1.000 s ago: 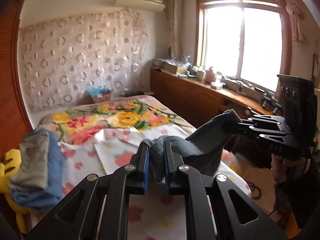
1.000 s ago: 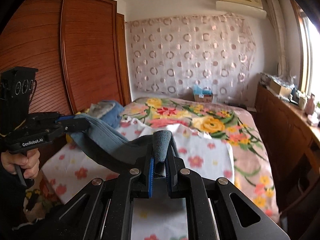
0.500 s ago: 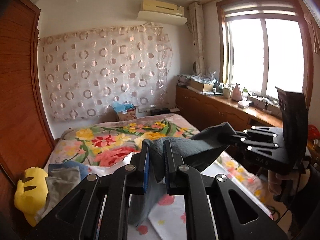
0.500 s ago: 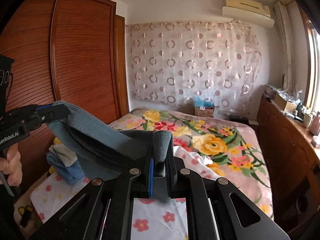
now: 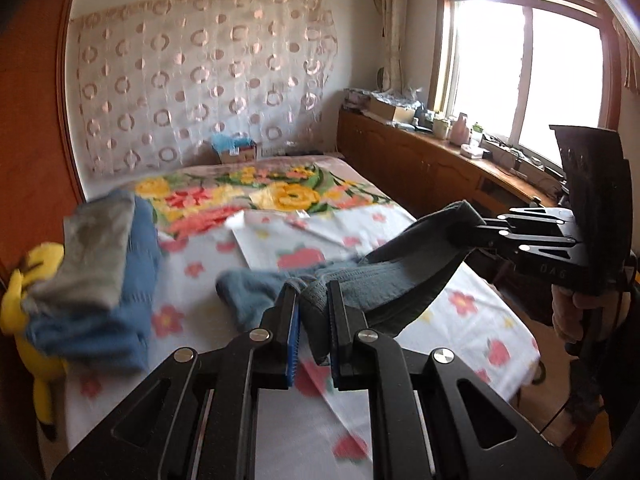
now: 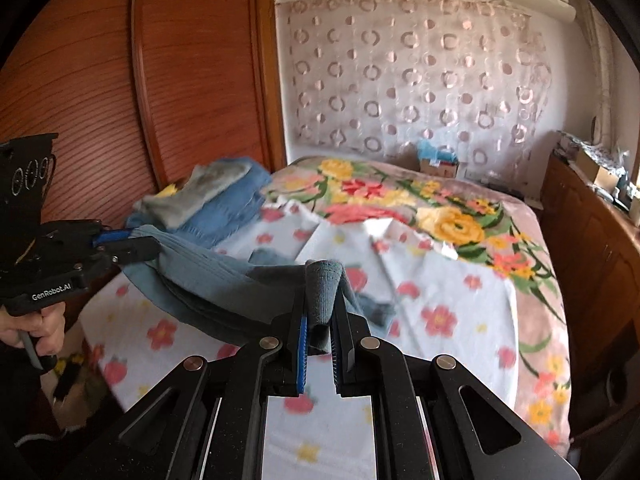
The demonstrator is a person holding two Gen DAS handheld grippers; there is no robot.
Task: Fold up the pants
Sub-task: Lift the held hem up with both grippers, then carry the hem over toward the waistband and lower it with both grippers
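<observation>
The blue-grey pants (image 5: 384, 288) hang stretched between my two grippers above the bed; part of them (image 5: 256, 292) trails down onto the white floral sheet (image 5: 472, 320). My left gripper (image 5: 313, 300) is shut on one end of the waistband. My right gripper (image 6: 322, 292) is shut on the other end (image 6: 324, 284). In the left wrist view the right gripper (image 5: 480, 228) shows at the right; in the right wrist view the left gripper (image 6: 136, 244) shows at the left, with the pants (image 6: 216, 280) sagging between.
A pile of folded blue and grey clothes (image 5: 96, 264) lies on the bed's left side beside a yellow plush toy (image 5: 36, 320). A flowered blanket (image 6: 440, 216) covers the far bed. Wooden wardrobe (image 6: 120, 100) at left, wooden cabinet (image 5: 420, 168) under the window at right.
Both grippers have come down with the pants; the views tilt toward the bed and the lower part of the pants now reaches the sheet.
</observation>
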